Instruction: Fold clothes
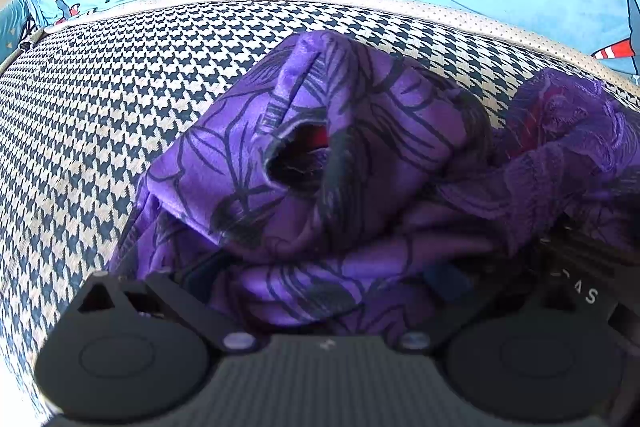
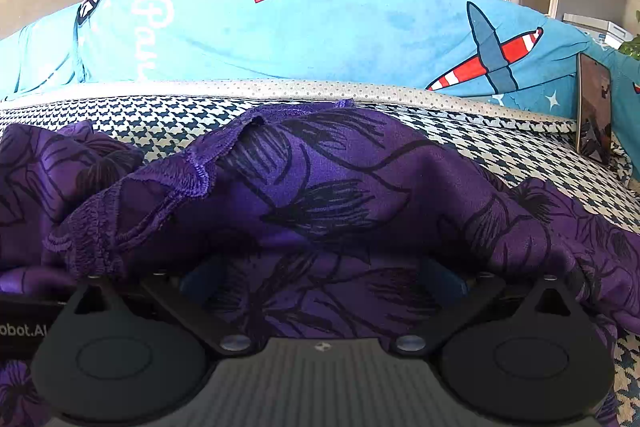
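Purple garment, printed with black flowers, lies bunched on a houndstooth cushion and spills over the front of both grippers. At the left gripper the cloth covers the fingertips; only slivers of blue pad show under the folds, spaced apart with cloth between them, but whether they grip it cannot be told. The same holds for the right gripper: its blue pads peek out on either side of a fold of cloth, and the fabric hides the grip itself.

Outward from the left gripper, the garment heaps toward 12 o'clock, with a dark round opening like a sleeve or neck hole near the middle of the heap. A lace-trimmed purple edge runs off toward 2 o'clock. In the right wrist view a scalloped hem crosses from 9 o'clock up to about 12 o'clock, and the cloth drapes down to 3 o'clock. The garment is too crumpled to give a clear long axis; its spread in both views is roughly side to side, 9 to 3 o'clock.

Bare houndstooth lies open from 9 to 11 o'clock in the left wrist view and at 2 to 3 o'clock in the right wrist view. A pale dotted border edges the cushion at 12 o'clock, and beyond it rises a blue cover with an airplane print. A dark flat panel stands upright on the cushion at 3 o'clock, well apart from the garment.
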Motion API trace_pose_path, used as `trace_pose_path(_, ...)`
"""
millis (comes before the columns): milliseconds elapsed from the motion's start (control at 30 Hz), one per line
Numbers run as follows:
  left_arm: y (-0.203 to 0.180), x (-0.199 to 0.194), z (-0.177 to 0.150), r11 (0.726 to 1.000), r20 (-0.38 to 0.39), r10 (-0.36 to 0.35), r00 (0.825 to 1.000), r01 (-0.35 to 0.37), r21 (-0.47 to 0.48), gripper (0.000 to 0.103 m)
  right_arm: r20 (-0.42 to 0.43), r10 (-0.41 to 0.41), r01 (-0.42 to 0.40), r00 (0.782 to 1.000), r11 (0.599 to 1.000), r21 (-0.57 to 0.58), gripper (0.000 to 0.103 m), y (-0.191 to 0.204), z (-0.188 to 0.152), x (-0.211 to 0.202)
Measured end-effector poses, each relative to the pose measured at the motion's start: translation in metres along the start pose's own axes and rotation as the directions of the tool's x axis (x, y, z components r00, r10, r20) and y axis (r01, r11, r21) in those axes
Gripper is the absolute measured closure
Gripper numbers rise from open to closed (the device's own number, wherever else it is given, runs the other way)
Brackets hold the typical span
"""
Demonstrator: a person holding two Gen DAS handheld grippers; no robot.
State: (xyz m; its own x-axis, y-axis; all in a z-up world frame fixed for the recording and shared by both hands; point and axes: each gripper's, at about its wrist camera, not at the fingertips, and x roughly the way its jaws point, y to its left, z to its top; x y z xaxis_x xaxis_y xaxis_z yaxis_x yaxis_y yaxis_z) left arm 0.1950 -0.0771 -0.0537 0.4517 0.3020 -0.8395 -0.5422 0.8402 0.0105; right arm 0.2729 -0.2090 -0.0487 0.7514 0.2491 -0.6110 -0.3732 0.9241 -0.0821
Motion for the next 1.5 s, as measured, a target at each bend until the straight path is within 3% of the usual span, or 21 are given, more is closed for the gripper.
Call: trace_pose_path(1500,-0.0042,-0.0001,-0.0007,1.0,-0.008,0.014,1.0,-0.014,-0.016,0.0,0.003,0.006,-0.006,1.0,1.0,-0.002,0.0,0.0003,-0.0017,-0.0005)
